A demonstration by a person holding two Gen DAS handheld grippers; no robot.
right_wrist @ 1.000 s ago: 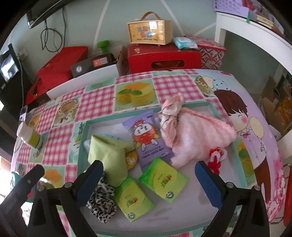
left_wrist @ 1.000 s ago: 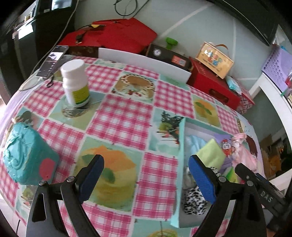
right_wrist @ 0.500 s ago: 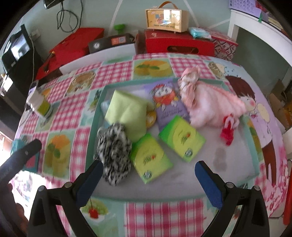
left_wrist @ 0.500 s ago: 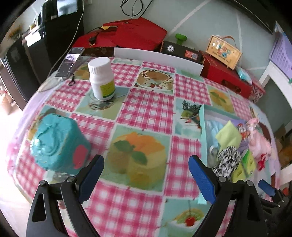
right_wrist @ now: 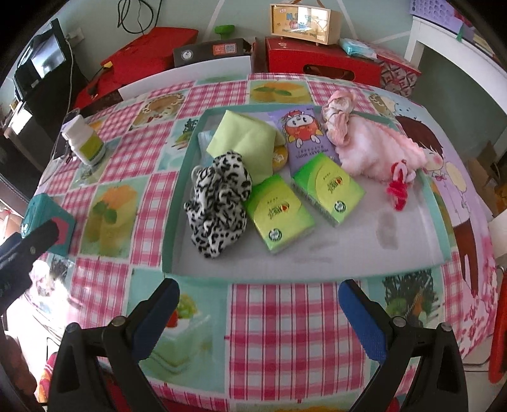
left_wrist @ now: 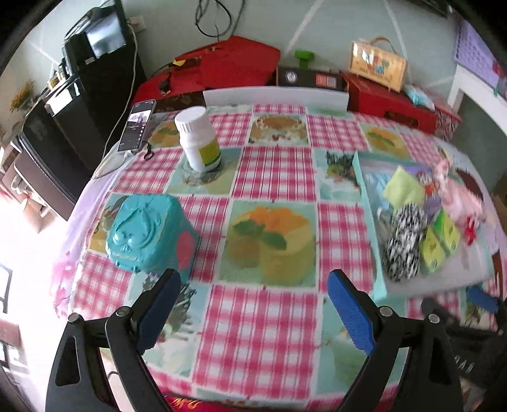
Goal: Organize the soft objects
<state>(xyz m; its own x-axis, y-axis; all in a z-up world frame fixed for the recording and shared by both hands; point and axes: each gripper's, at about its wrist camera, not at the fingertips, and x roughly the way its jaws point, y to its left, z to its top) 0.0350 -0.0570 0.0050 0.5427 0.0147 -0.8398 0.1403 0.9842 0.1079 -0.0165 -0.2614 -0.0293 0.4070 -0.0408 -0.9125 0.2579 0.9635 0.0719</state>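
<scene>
A teal-rimmed tray (right_wrist: 177, 202) on the checked tablecloth holds a leopard-print soft piece (right_wrist: 218, 202), a light green cloth (right_wrist: 244, 139), two green tissue packs (right_wrist: 279, 214) (right_wrist: 328, 190), a purple packet (right_wrist: 301, 136) and a pink fluffy cloth (right_wrist: 374, 149) with a red tie (right_wrist: 397, 187). My right gripper (right_wrist: 258, 307) hangs open over the table's near edge, short of the tray. My left gripper (left_wrist: 252, 298) stands open near the front edge, left of the tray (left_wrist: 364, 190), holding nothing. The leopard piece (left_wrist: 402, 247) shows at its right.
A teal box (left_wrist: 149, 234) sits front left and a white bottle (left_wrist: 198, 142) further back. A phone (left_wrist: 137, 125) lies at the far left edge. Red boxes (right_wrist: 320, 60) and a yellow carton (right_wrist: 304, 20) stand behind the table.
Both grippers have drawn back toward the table's near edge, so the tray and table look farther off. The leopard piece now lies on the tray's left side. Both stay open.
</scene>
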